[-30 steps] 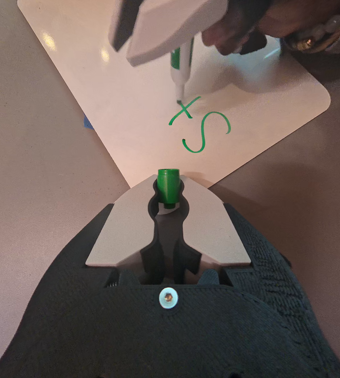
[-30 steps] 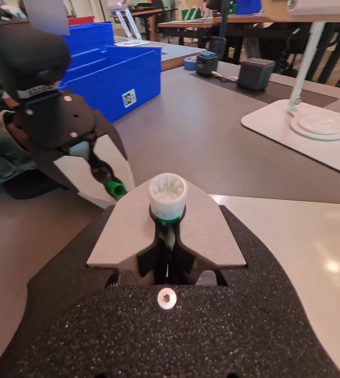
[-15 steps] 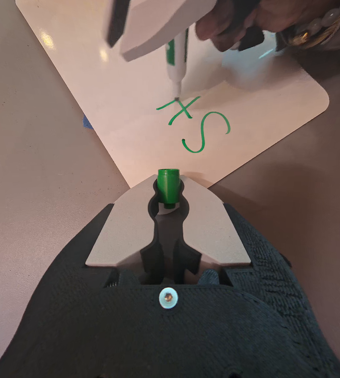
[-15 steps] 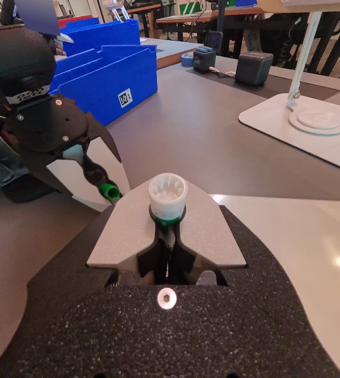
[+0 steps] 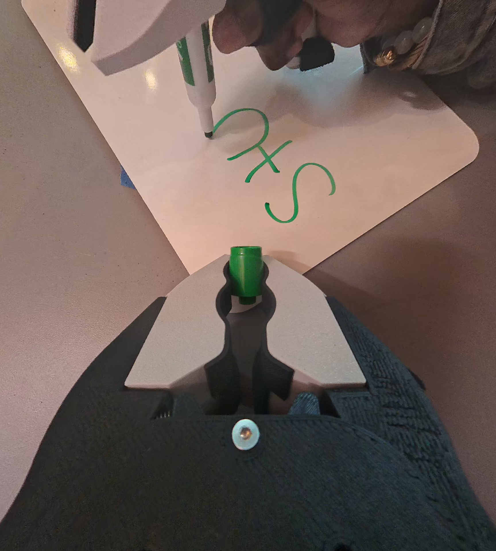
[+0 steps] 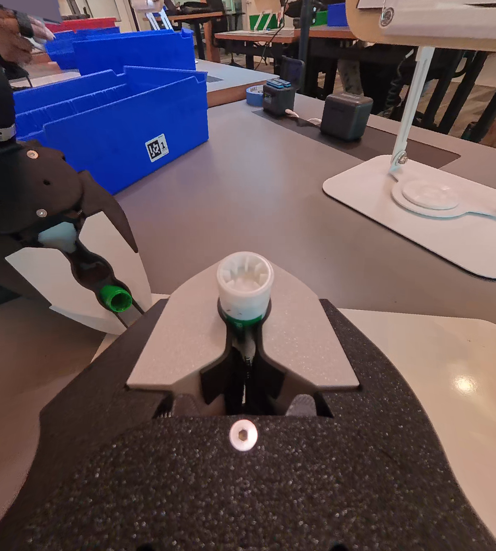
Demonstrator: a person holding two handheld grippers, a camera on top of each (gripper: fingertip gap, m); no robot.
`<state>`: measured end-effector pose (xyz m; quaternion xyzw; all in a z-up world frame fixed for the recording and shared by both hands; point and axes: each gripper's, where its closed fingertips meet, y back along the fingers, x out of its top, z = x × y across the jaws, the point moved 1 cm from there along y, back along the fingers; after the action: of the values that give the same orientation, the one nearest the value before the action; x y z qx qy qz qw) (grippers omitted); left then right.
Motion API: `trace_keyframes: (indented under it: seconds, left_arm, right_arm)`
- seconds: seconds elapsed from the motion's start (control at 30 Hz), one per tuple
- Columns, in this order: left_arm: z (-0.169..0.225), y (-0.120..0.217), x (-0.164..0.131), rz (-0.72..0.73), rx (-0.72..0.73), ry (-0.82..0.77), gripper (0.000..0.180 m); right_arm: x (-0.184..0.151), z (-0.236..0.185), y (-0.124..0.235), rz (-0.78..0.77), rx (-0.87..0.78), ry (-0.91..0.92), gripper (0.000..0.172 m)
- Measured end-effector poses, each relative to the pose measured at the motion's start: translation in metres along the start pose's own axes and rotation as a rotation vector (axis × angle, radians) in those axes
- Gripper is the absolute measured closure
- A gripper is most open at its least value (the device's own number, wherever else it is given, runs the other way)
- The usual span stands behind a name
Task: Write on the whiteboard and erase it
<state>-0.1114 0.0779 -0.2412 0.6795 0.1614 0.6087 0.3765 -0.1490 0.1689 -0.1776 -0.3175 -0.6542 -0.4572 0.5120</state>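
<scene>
Right gripper [image 6: 244, 301] clamps marker [image 5: 199, 74]; left gripper [image 5: 245, 277] (cap [image 5: 245, 274]).

Grey table [image 6: 270, 193] bearing blue bins [image 6: 127, 119], with wooden desks [image 6: 270, 38] behind.

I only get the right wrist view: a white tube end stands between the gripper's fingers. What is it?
Observer: A green-banded marker; the left wrist view shows its whole barrel, pointing down at the whiteboard.
Operator: Is its tip on the board?
Observer: Yes, the tip sits at the end of a green stroke.
Operator: Anything else written?
Observer: Two more green marks, nearer the left gripper.
Operator: The cap?
Observer: That gripper grips the green cap over the board's near corner.
</scene>
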Motion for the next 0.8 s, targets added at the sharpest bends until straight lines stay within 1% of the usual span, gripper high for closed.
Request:
trace_keyframes:
  seconds: [0.13, 0.27, 0.4, 0.5, 0.8]
  left_arm:
    - [0.001, 0.000, 0.000, 0.000, 0.000, -0.005, 0.165]
    - [0.001, 0.000, 0.000, 0.000, 0.001, -0.006, 0.165]
    - [0.001, 0.000, 0.000, 0.000, -0.002, -0.002, 0.165]
    - [0.001, 0.000, 0.000, 0.000, -0.002, -0.003, 0.165]
    - [0.000, 0.000, 0.000, -0.001, -0.012, 0.008, 0.165]
  right_arm:
    - [0.001, 0.001, 0.002, 0.033, 0.006, -0.018, 0.161]
    - [0.009, 0.005, 0.011, 0.111, 0.021, -0.074, 0.160]
    - [0.013, 0.015, 0.023, 0.126, 0.027, -0.054, 0.160]
    - [0.010, 0.022, 0.030, 0.137, 0.036, -0.072, 0.160]
    - [0.010, 0.026, 0.034, 0.162, 0.021, -0.078, 0.160]
